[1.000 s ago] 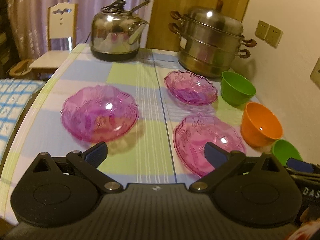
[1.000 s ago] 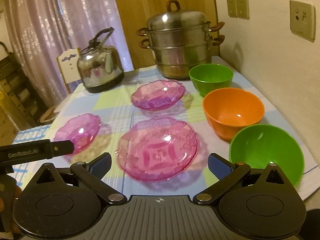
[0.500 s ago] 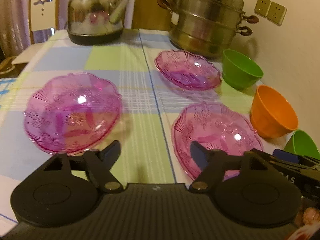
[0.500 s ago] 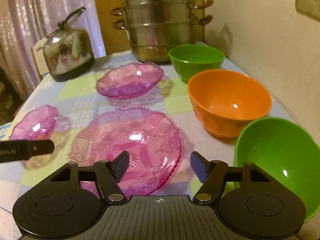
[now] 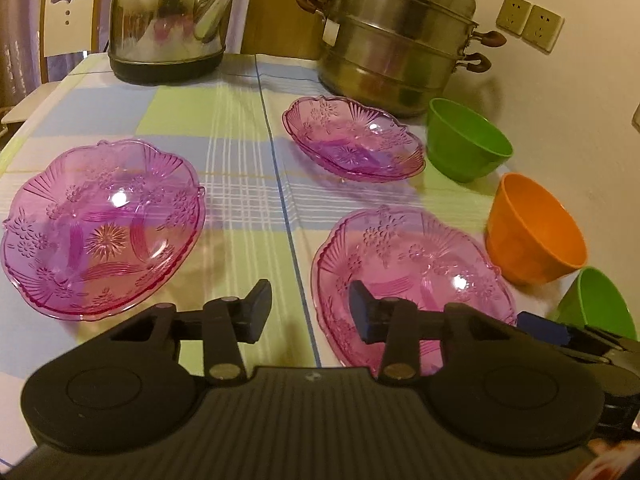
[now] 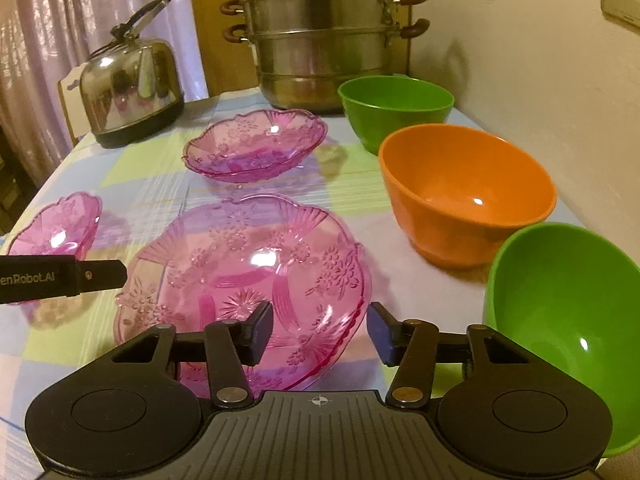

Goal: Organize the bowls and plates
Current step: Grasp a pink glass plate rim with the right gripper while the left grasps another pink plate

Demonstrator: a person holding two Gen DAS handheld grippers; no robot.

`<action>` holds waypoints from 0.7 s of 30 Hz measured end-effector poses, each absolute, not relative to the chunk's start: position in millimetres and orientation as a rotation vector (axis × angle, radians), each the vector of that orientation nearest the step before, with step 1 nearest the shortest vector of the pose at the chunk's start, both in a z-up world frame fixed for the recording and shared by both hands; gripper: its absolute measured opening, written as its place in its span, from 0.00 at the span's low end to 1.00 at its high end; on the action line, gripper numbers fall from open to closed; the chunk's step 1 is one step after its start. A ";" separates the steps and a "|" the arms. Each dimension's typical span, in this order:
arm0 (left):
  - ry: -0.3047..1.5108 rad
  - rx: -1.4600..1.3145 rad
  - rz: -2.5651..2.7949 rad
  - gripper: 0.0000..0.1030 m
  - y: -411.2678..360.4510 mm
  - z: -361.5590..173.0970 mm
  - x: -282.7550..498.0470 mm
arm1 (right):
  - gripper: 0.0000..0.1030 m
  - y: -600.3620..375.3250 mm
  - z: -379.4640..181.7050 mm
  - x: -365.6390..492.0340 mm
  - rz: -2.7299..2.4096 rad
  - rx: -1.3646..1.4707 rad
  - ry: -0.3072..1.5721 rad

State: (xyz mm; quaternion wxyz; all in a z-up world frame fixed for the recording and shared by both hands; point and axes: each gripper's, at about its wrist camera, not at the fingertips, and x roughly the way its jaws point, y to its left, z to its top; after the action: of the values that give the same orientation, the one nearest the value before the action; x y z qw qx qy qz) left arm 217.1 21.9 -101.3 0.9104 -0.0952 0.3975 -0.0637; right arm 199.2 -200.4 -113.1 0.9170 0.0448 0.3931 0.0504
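Observation:
Three pink glass plates lie on the checked tablecloth: a near one [image 5: 420, 264] [image 6: 248, 264], a left one [image 5: 100, 224] [image 6: 56, 228] and a far one [image 5: 352, 144] [image 6: 256, 144]. Along the right edge stand a green bowl [image 5: 468, 144] [image 6: 396, 108], an orange bowl [image 5: 536, 228] [image 6: 468, 192] and a nearer green bowl [image 5: 596, 304] [image 6: 560, 312]. My left gripper [image 5: 308, 312] straddles the near plate's left rim, jaws closing, pads not pressing. My right gripper [image 6: 320, 334] straddles its right rim, jaws also closing without contact.
A steel kettle [image 5: 168, 28] [image 6: 128, 80] and a stacked steel steamer pot [image 5: 396, 36] [image 6: 320, 36] stand at the back of the table. The wall with sockets runs close along the right side. A white chair [image 5: 68, 16] stands beyond the far left corner.
Both grippers have come down and forward to the near pink plate. Their jaws have narrowed from wide open to about half, each now around a rim of that plate.

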 end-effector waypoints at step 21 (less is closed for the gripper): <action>0.853 -0.155 -0.129 0.12 9.9 -114.7 228.2 | 0.25 -205.9 -120.4 204.7 0.063 0.134 0.850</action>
State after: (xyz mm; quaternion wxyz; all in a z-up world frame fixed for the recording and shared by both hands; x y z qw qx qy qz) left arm 228.2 9.9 -114.7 0.9054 -0.0752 0.4131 -0.0625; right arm 204.7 -205.9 -120.4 0.9085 0.0649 0.4117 0.0305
